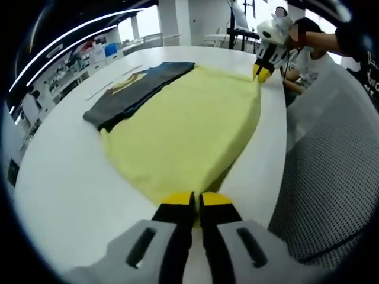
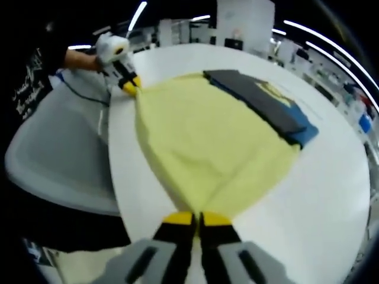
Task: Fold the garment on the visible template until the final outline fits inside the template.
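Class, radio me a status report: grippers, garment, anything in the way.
Left gripper and right gripper shut on yellow garment corners. Garment spread on white table. Dark folded garment lies on its far edge.

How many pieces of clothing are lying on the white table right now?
2: the yellow garment spread in the middle, pinched at two corners, and a folded dark gray and blue garment along its far edge. More may be hidden beneath.

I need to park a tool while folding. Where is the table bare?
The white table is bare beside the yellow garment, below the dark grey folded cloth, and beyond both. The edge by the grey chair is crowded by both grippers.
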Demonstrator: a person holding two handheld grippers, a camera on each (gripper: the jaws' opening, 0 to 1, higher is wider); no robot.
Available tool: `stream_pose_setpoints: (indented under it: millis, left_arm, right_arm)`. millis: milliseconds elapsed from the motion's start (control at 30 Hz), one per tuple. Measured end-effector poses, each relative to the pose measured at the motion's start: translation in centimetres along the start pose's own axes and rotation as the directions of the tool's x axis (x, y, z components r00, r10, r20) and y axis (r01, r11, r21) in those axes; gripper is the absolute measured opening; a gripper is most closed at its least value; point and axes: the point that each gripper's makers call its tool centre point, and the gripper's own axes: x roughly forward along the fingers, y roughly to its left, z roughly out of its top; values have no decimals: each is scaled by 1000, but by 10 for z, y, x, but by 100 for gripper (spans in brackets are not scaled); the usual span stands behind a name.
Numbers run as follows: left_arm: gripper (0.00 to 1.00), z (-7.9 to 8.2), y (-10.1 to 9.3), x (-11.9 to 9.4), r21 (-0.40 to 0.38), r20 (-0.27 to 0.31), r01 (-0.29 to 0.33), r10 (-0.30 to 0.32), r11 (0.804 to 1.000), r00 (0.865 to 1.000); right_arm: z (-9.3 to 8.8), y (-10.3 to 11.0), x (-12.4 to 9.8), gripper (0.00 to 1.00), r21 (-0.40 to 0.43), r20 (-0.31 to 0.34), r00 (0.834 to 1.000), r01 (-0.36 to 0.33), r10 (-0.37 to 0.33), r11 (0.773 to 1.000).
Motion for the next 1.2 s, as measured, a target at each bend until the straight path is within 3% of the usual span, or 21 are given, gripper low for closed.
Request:
stream_pose_setpoints:
  millis: [267,400,1000,1200]
  left_arm:
    - [0,11,-5,-10,4,32,-29,29,1000,999]
    - [0,10,-1,-12,-5,40,-34,34,999,999]
    - [0,5,-35,-42,-32,29,-9,10,999,1000]
    - [0,3,-37,-47,-50,27,-8,9,999,1000]
  right_arm:
    - [2,2,-9,0,37,31,999,11,-12,999]
    - [2,5,-13,0,57,44,999,11,-13,998]
    - [-1,37,-34,0,100,70,998,-12,5,995]
    - [-3,48,-38,0,106,69,998,-19,12,994]
